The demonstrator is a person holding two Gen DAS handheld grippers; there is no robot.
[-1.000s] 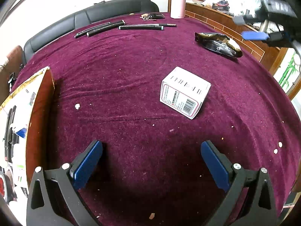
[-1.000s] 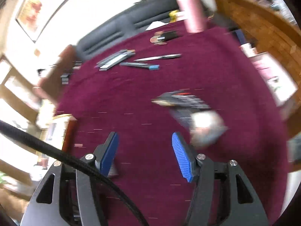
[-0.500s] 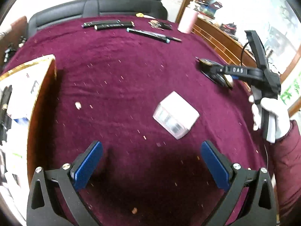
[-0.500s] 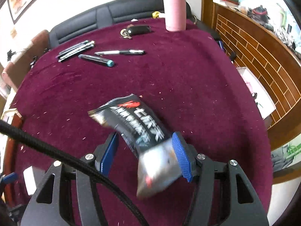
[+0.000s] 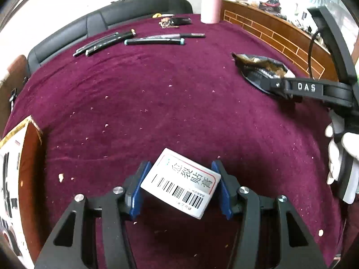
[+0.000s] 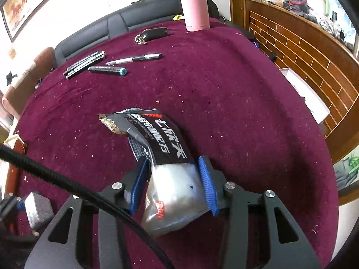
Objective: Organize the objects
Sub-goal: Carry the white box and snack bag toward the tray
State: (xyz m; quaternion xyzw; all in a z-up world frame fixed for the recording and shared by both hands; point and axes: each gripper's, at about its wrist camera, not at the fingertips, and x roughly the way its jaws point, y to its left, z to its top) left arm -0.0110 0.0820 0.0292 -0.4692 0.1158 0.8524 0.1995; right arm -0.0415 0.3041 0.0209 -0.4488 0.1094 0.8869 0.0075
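The left tongs have just been closing and now clamp a small white box: light, stiff, best gripped across its flat sides. The right tongs likewise pinch a soft, crinkly snack pouch lying on the tabletop, nearer than the pink bottle.

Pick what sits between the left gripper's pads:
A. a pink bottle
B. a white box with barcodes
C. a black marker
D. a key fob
B: the white box sits between the left gripper's blue pads, which have just been closing onto its sides.
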